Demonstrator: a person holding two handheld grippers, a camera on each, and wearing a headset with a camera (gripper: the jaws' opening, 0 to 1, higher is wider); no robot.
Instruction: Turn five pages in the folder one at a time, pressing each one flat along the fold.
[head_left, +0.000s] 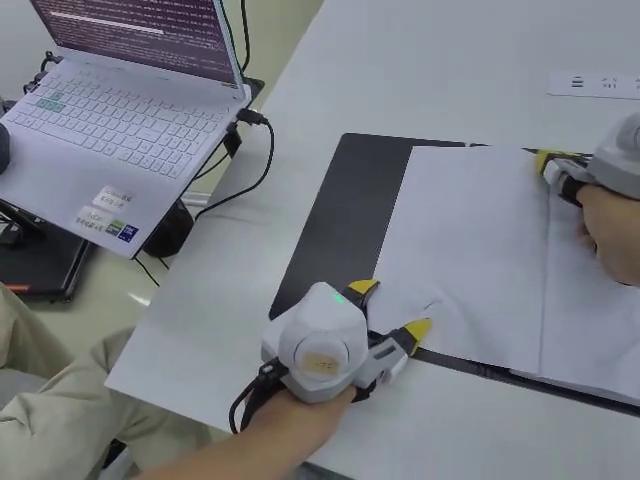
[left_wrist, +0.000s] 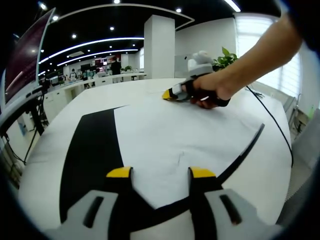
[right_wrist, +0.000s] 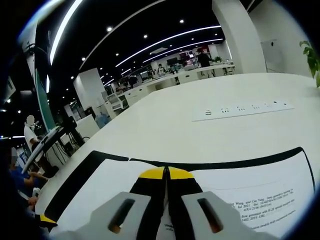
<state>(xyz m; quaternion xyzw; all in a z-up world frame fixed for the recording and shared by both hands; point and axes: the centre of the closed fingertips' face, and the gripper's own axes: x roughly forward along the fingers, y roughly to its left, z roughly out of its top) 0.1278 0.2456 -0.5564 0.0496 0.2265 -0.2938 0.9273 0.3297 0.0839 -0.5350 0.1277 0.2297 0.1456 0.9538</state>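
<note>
Folder (head_left: 340, 220) lies open and flat on white worktop (head_left: 400, 70), black cover showing past the outer edge of its left leaf. Blank white page (head_left: 470, 250) covers most of that leaf, with a faint crease near its lower corner. Printed page (right_wrist: 260, 192) lies on the folder's other leaf.

Left gripper (head_left: 392, 308) sits at the folder's near edge, over the blank page's lower corner. Its yellow-tipped fingers (left_wrist: 120, 173) are spread wide with nothing between them. Contact with the paper cannot be told.

Right gripper (head_left: 548, 160) is at the far end of the folder's fold, held in a hand (head_left: 610, 225). In the right gripper view its fingers (right_wrist: 152, 174) are pressed together, tips lying along the fold line between the two leaves.

Laptop (head_left: 110, 110) stands open well off the folder's cover side. Power strip (right_wrist: 242, 110) lies on the worktop beyond the folder's far edge.
</note>
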